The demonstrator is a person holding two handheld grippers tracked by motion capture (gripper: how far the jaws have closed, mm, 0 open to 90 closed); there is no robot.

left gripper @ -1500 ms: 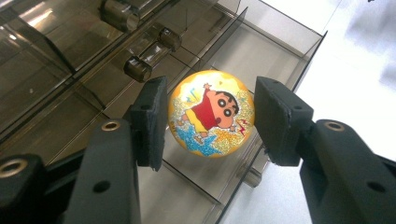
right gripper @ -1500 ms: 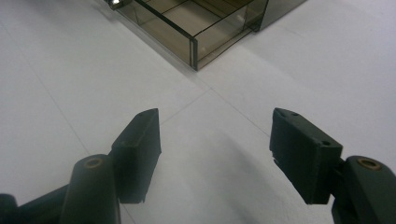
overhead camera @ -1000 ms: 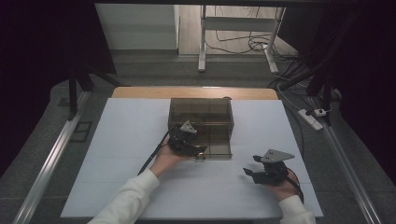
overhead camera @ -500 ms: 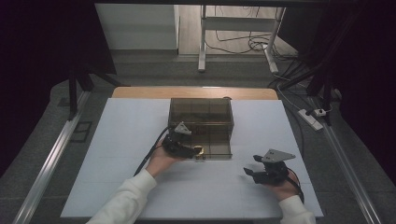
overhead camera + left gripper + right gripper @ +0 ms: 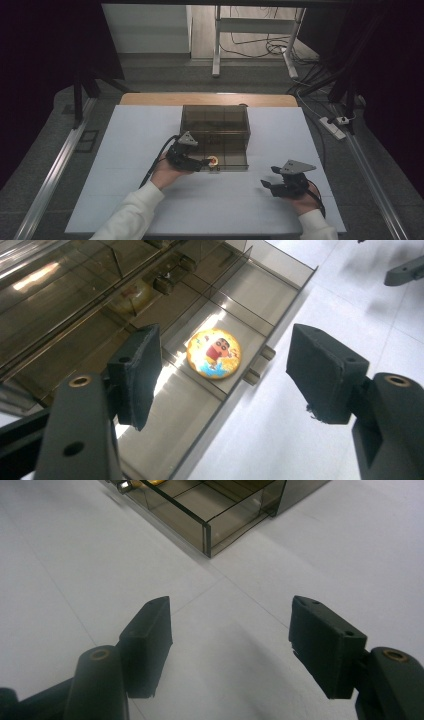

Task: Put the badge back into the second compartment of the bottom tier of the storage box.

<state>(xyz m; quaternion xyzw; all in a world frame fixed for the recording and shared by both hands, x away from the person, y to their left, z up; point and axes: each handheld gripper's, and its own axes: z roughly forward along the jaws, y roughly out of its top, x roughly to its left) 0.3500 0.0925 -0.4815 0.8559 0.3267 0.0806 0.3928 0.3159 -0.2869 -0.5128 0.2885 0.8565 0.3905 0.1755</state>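
Observation:
A smoked, see-through box [image 5: 215, 120] stands mid-table with its drawer [image 5: 231, 159] pulled out toward me. A round yellow badge [image 5: 213, 160] with a cartoon figure lies flat in one drawer compartment. My left gripper [image 5: 202, 162] hovers just left of it, open. In the left gripper view the badge [image 5: 213, 353] lies below and between the spread jaws of the left gripper [image 5: 230, 375], untouched. My right gripper [image 5: 267, 185] rests open over the white table at front right. Nothing is between the jaws of the right gripper [image 5: 232, 640] in its own view.
The drawer [image 5: 250, 295] is split by thin partitions into several compartments, and small handle knobs [image 5: 257, 367] stick out from its front. The drawer's corner [image 5: 207, 530] lies ahead of the right gripper. The white tabletop [image 5: 125, 150] spreads around the box.
My left gripper has drawn back a little to the left and toward me from the drawer, uncovering the badge. The right gripper has stayed put.

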